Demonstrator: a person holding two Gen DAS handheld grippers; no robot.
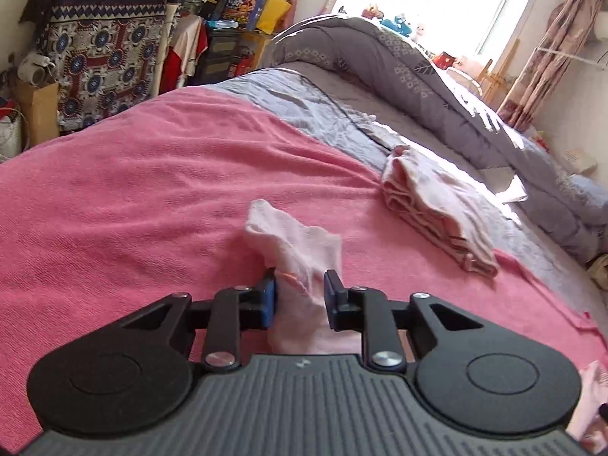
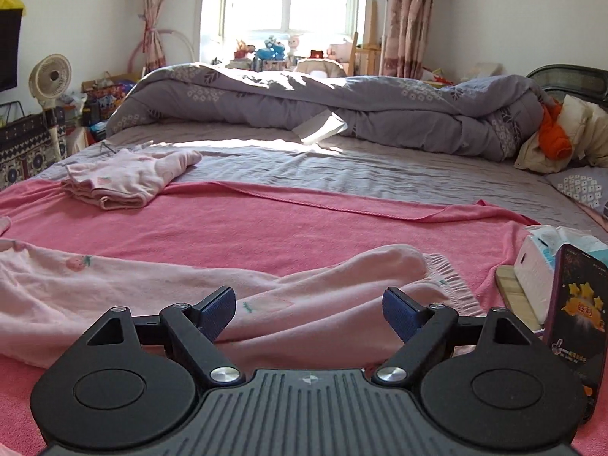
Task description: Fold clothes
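Observation:
A pale pink garment point(image 1: 292, 235) lies on the pink towel point(image 1: 152, 190) that covers the bed. My left gripper point(image 1: 300, 288) is shut on a bunched end of it, and the cloth sticks up between the blue pads. In the right wrist view the same garment point(image 2: 152, 285), printed with small strawberries, stretches from the left edge to below my right gripper point(image 2: 307, 307). That gripper hovers just over the cloth, open wide, with nothing between its fingers. A folded pink garment point(image 1: 437, 205) point(image 2: 125, 178) rests at the towel's far edge.
A phone point(image 2: 573, 315) stands propped at the right beside a tissue box point(image 2: 539, 266). A rolled grey duvet point(image 2: 342, 102) lies across the far side of the bed, with pillows point(image 2: 570, 140) at the right. A fan point(image 2: 51, 76) and cluttered shelves point(image 1: 228, 19) stand past the bed's left side.

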